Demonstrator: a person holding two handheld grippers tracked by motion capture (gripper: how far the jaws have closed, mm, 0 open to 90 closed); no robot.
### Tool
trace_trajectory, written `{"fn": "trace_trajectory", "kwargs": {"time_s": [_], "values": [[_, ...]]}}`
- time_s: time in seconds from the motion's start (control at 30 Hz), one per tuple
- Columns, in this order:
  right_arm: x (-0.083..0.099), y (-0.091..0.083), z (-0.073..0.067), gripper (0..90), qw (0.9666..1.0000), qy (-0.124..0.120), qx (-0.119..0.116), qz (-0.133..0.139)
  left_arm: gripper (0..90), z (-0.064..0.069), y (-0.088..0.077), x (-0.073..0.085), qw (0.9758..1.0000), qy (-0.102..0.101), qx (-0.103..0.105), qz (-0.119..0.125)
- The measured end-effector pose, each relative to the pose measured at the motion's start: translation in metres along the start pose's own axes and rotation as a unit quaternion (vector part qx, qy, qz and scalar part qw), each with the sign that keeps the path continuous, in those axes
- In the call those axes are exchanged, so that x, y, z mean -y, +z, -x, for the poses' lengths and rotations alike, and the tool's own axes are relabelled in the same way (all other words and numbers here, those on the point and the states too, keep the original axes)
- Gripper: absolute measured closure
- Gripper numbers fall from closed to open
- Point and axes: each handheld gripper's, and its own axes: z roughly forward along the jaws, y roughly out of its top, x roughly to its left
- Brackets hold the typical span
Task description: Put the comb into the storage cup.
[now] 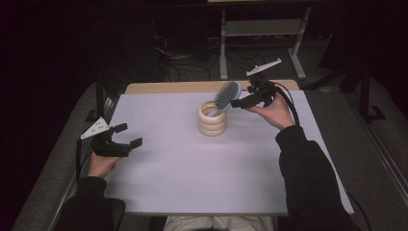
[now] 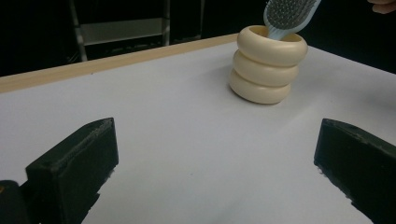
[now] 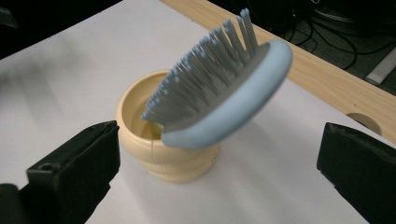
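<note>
Wide-open right fingers [image 3: 74,172] flank my hairbrush [image 3: 224,93], which leans handle-down in the cream holder [image 3: 140,121]; left fingers [image 2: 74,172] gape empty, farther off.

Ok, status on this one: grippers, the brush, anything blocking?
Right gripper open, jaws clear of the hairbrush. Hairbrush stands handle-down in the cream ringed holder, head leaning out. Left gripper open, empty, at the table's near left. Nothing in the way.

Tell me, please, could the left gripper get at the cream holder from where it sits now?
Probably yes. The left gripper is open, and bare white table lies between it and the cream holder. The hairbrush leans out the far side, near the open right gripper.
</note>
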Motion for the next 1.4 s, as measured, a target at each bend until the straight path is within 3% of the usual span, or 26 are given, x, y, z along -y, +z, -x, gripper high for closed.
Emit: {"fn": "trace_trajectory", "kwargs": {"time_s": [0.4,0.9,1.2,1.3,1.4], "values": [[0.023,-0.019,0.005,0.0,0.9998,-0.008,0.009,0.016,0.0,0.001,0.002,0.001,0.9999,0.003,0.0,-0.012],[0.049,-0.041,0.011,0.0,0.9995,-0.001,0.016,0.027,0.0,0.0,0.0,0.002,0.9999,0.003,-0.01,-0.008],[0.065,-0.055,0.015,0.0,0.9987,0.009,0.02,0.047,0.0,0.0,0.0,0.002,0.9999,0.005,-0.011,-0.013],[0.071,-0.057,0.015,0.0,0.9985,0.012,0.02,0.05,0.0,0.001,-0.002,0.001,0.9997,0.008,-0.024,0.0],[0.077,-0.058,0.015,0.0,0.9984,0.014,0.021,0.05,0.0,-0.001,-0.004,0.001,0.9998,0.001,-0.022,0.003]]}}
